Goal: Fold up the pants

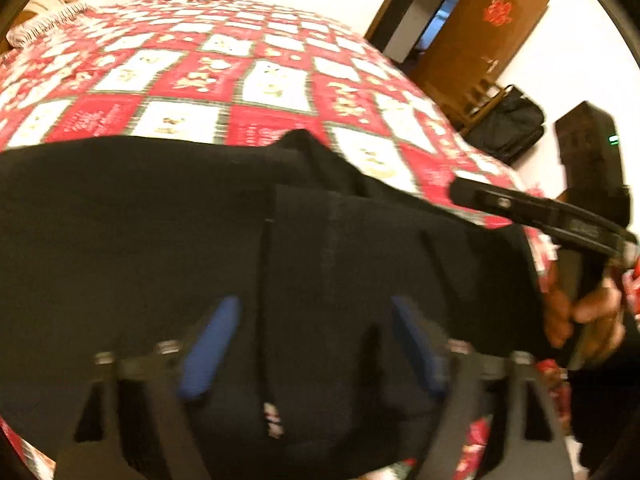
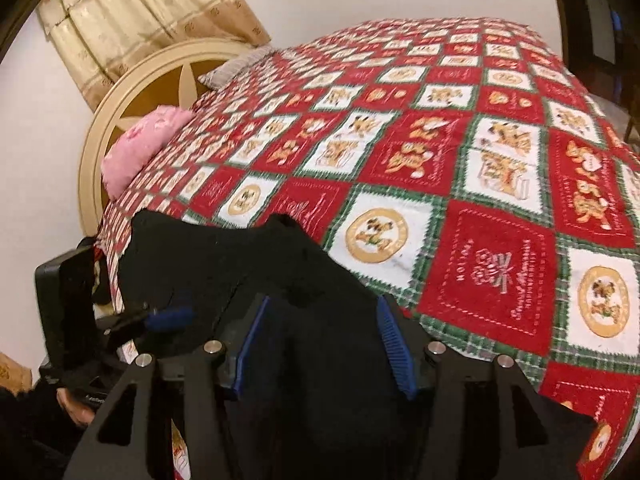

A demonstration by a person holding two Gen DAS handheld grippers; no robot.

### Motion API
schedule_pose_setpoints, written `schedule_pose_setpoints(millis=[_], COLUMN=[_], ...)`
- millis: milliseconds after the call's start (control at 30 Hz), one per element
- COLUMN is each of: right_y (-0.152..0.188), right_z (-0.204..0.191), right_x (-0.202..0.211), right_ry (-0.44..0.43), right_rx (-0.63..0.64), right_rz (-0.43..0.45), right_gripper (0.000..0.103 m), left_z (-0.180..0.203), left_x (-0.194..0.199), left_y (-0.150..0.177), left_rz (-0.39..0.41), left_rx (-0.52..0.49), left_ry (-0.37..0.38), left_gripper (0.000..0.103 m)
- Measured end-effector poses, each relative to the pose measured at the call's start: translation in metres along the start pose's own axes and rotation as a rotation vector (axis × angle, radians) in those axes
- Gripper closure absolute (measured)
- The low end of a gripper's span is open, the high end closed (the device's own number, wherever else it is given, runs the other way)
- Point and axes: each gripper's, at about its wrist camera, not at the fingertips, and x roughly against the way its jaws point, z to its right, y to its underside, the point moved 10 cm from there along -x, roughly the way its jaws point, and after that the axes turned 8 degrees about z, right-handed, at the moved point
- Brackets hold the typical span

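Observation:
Black pants [image 1: 160, 220] lie bunched on the near edge of the bed; they also show in the right wrist view [image 2: 224, 256]. My left gripper [image 1: 316, 312] hovers over the pants with its blue-padded jaws wide apart and nothing between them. My right gripper [image 2: 322, 316] is also open, its blue pads [image 2: 394, 344] spread over the dark cloth. The right gripper shows from the side in the left wrist view [image 1: 460, 192], at the pants' right end. The left gripper shows in the right wrist view [image 2: 168, 314], low at the left.
A red, white and green patchwork blanket [image 2: 480, 200] covers the bed. A pink pillow [image 2: 136, 148] and a round cream headboard [image 2: 120, 92] are at the bed's far left. A wooden door [image 1: 480, 36], a black bag [image 1: 508, 124] and a dark box [image 1: 588, 148] stand off the bed.

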Motion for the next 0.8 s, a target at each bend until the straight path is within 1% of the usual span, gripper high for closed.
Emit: schedule_pose_setpoints(millis=[67,167,233,300,367,433,500,567,700,733,767,800], right_y=[0.000,0.004,0.006,0.008,0.008,0.008,0.007,0.008,0.009,0.009,0.009,0.009], right_z=[0.002,0.005,0.004,0.004,0.005,0.006,0.007,0.008,0.011,0.011,0.010,0.008], right_x=[0.004,0.013,0.018,0.023,0.026,0.027,0.032,0.035,0.039,0.040,0.041,0.042], right_ry=[0.000,0.003,-0.001,0.000,0.001,0.004,0.000,0.001,0.011,0.011,0.012,0.016], right_rx=[-0.010,-0.019,-0.017,-0.011,-0.016,-0.031,-0.047,-0.048,-0.063,-0.064,-0.061,-0.055], right_rz=[0.012,0.019,0.023,0.033,0.045,0.052,0.065,0.070,0.078,0.080,0.082,0.084], right_gripper=[0.047,0.047,0.047,0.047,0.047,0.047,0.047,0.047,0.047,0.047,0.047,0.047], left_z=[0.005,-0.004,-0.007,-0.004,-0.003,-0.004,-0.001,0.003,0.014,0.019,0.024,0.027], left_x=[0.009,0.027,0.038,0.044,0.040,0.034,0.034,0.031,0.025,0.024,0.025,0.026], left_y=[0.002,0.015,0.031,0.042,0.046,0.047,0.047,0.045,0.038,0.035,0.031,0.028], left_rz=[0.033,0.063,0.045,0.035,0.022,0.013,0.020,0.028,0.032,0.028,0.034,0.042], left_rx=[-0.003,0.002,0.033,0.062,0.078,0.101,0.103,0.117,0.167,0.186,0.206,0.212], left_ry=[0.034,0.000,-0.009,-0.003,0.004,-0.010,-0.001,0.024,0.114,0.156,0.199,0.218], left_gripper=[0.038,0.038,0.038,0.032,0.029,0.029,0.023,0.023,0.023,0.026,0.034,0.040])
